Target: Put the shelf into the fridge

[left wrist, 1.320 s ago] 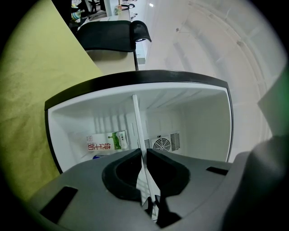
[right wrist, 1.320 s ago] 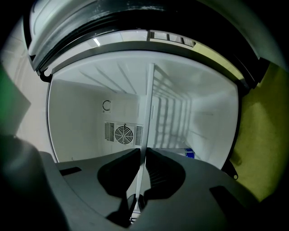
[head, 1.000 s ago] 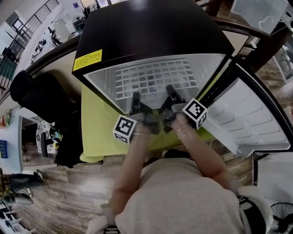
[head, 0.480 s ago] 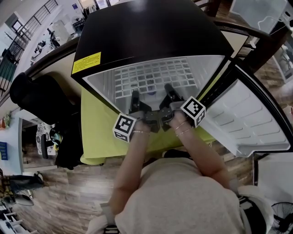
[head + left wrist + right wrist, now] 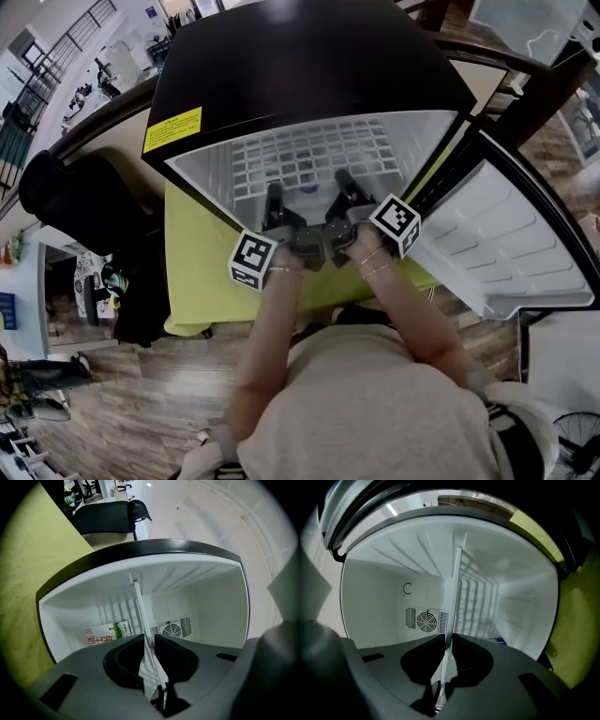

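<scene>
The white wire shelf lies inside the black fridge, whose white cavity faces me. Both grippers hold at its near edge. In the left gripper view the shelf runs edge-on between the jaws of the left gripper; those jaws are opening, and a gap shows beside the thin rim. In the right gripper view the shelf's rim sits between the pads of the right gripper, which still press on it while easing apart. From above, the left gripper and right gripper reach side by side into the opening.
The fridge door stands swung open at the right. A milk carton and a fan vent sit at the cavity's back. A yellow-green cloth covers the table under the fridge. A black chair is at the left.
Both grippers and the shelf have slid a little deeper into the fridge.
</scene>
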